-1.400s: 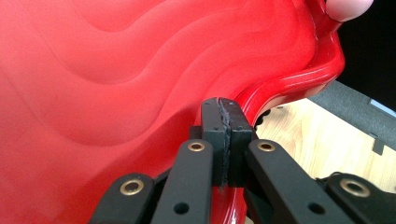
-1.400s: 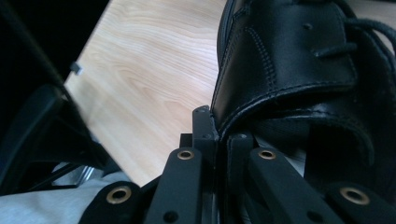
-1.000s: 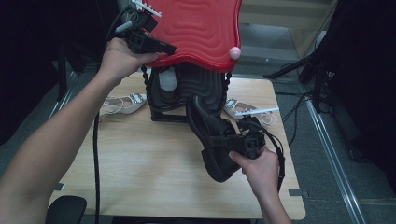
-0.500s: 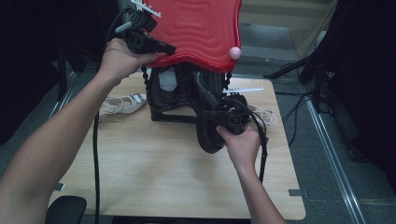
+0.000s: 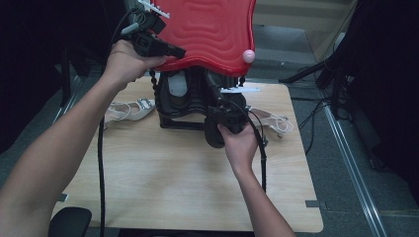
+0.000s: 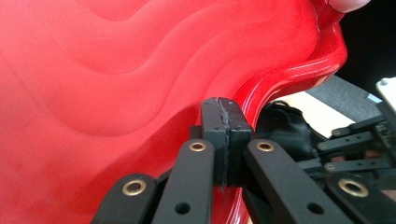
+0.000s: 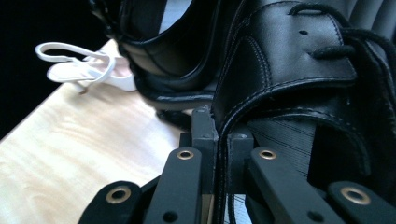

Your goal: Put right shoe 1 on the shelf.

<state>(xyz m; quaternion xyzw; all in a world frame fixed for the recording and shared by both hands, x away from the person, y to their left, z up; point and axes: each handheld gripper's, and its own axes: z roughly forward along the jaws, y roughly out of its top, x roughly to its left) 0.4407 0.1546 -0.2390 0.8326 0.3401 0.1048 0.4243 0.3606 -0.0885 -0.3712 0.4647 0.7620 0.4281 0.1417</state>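
My right claw is pinched tight on the rim of a black lace-up shoe, the leather edge caught between its two jaws at the lower middle of the right gripper view. In the high view that claw sits at the centre of the frame, with the shoe running up under a red wavy lid. Beside it stands a second black shoe, and farther off, upper left in the right gripper view, a white sandal lies on the worktop.

My left claw is closed on the lid's lower edge; in the high view it is at the upper left, holding the lid raised above the shoes.
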